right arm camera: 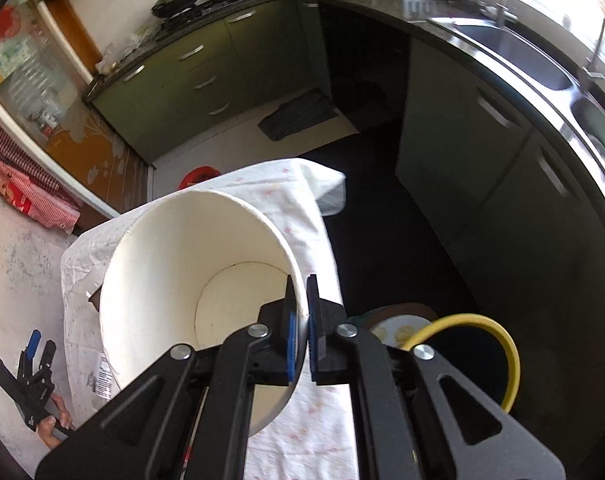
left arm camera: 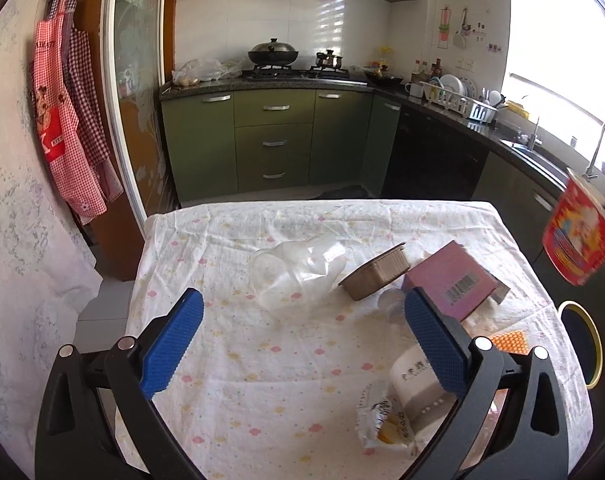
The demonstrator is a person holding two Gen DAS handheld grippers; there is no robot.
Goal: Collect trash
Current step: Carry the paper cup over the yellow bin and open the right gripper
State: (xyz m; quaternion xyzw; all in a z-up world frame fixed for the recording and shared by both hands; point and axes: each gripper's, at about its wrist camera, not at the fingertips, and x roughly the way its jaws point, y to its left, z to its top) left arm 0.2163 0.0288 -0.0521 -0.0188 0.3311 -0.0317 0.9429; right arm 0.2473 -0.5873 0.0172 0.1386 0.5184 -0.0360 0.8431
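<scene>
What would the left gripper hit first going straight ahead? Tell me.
Probably the crumpled clear plastic cup on the table: it lies ahead of the open left gripper, between the fingers' lines. Depth is uncertain.

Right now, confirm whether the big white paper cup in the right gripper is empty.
Yes: the white paper cup shows a bare bottom, its wall pinched by the right gripper.

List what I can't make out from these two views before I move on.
- Bin contents: right wrist view, hidden behind the right gripper and the paper bucket it grips.
- Small clear item beside the pink box: left wrist view, hidden behind the left gripper's finger.
- Paper bucket's print: left wrist view, blurred and cut by the right edge.
- Wrapper text: too small.
</scene>
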